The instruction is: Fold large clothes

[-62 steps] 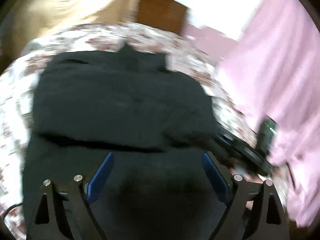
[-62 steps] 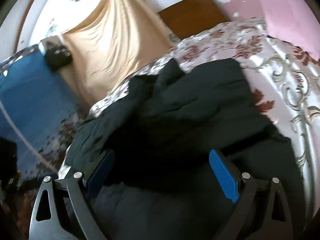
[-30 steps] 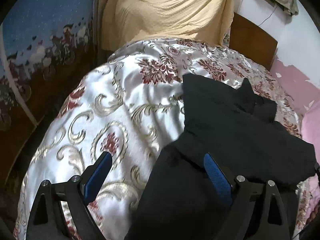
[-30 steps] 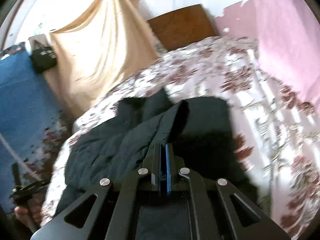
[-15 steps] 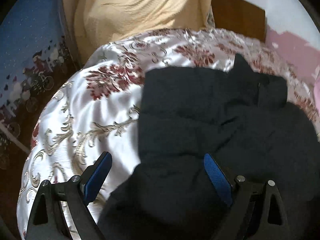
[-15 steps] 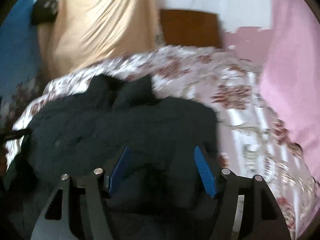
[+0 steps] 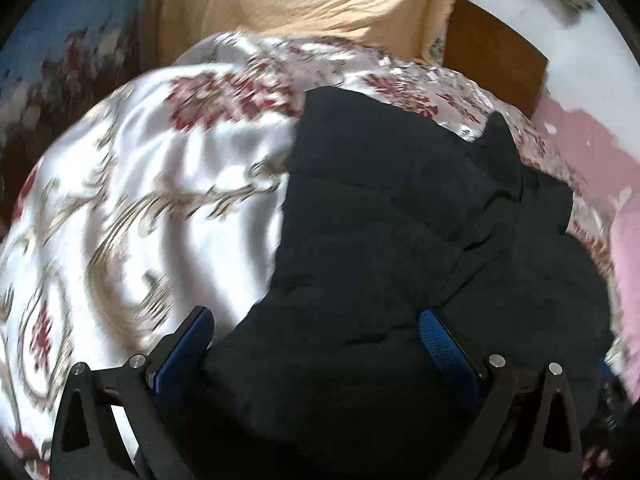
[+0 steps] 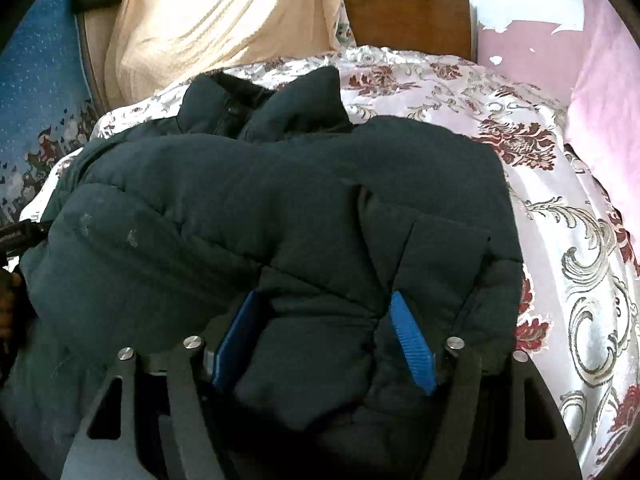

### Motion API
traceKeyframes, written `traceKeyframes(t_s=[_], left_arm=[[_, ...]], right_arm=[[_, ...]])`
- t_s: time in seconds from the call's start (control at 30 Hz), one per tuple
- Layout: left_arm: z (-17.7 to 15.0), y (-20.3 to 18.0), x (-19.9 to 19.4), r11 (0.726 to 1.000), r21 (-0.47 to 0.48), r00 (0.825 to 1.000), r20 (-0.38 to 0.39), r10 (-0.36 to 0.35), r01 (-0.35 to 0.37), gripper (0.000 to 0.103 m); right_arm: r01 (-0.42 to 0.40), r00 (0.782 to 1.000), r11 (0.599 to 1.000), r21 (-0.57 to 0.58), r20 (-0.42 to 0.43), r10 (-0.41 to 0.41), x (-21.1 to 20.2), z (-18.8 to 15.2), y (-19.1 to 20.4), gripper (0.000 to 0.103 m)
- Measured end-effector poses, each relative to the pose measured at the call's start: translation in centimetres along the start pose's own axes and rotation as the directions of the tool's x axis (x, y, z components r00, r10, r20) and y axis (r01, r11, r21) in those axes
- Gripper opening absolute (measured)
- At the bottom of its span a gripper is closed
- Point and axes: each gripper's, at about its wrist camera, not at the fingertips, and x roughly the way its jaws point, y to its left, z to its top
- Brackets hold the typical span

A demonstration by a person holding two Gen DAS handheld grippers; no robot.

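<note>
Left wrist view: we see the floral bedspread (image 7: 152, 216) bare on the left; the dark padded jacket (image 7: 400, 240) covers the right of the bed; the left gripper (image 7: 316, 344) hangs at the jacket's near left edge, its fingers (image 7: 188, 340) spread wide, with a bulge of padded cloth between them but, as far as we can tell, not pinched; this view is motion-blurred, so contact is uncertain.

Right wrist view: we see the jacket (image 8: 280, 208) lying across the bed (image 8: 560, 240), collar (image 8: 296, 100) at the far end, toward the wooden headboard (image 8: 404, 12); the left side lies doubled over the body in a thick layer; a sleeve cuff (image 8: 444, 248) rests on top toward the right; the right gripper (image 8: 324, 340) sits low over the near part, its blue fingers (image 8: 412, 348) apart, with a puffed ridge of the jacket rising between them, unclamped; a beige drape (image 8: 208, 20) hangs at the far left and a pink curtain (image 8: 608, 80) at the right.

Progress, as we judge it: the side and sleeve folds appear laid in, so the task is roughly midway; the jacket remains long from collar to hem; a fold bringing the near end up toward the collar, and a flattening of the puffed layers, seem left to do.
</note>
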Motion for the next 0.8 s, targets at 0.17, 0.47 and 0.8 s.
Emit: traceKeyframes(t_s=[0.17, 0.47, 0.8], left_arm=[[-0.7, 1.9, -4.5, 0.999, 0.038, 1.000, 0.012, -0.014, 0.014, 0.103], [1.2, 1.3, -11.0, 0.993, 0.121, 0.998, 0.056, -0.018, 0.011, 0.103], [-3.6, 2.2, -14.8, 0.978, 0.205, 1.000, -0.020, -0.019, 0.023, 0.103]], right_arm=[[-0.090, 0.996, 0.990, 0.107, 0.031, 0.087, -3.8, -1.1, -1.7, 0.079], [-0.104, 0.994, 0.991, 0.081, -0.028, 0.107, -8.3, -0.6, -2.5, 0.081], [-0.140, 0.981, 0.987, 0.082, -0.123, 0.149, -11.9, -2.5, -1.5, 0.081]])
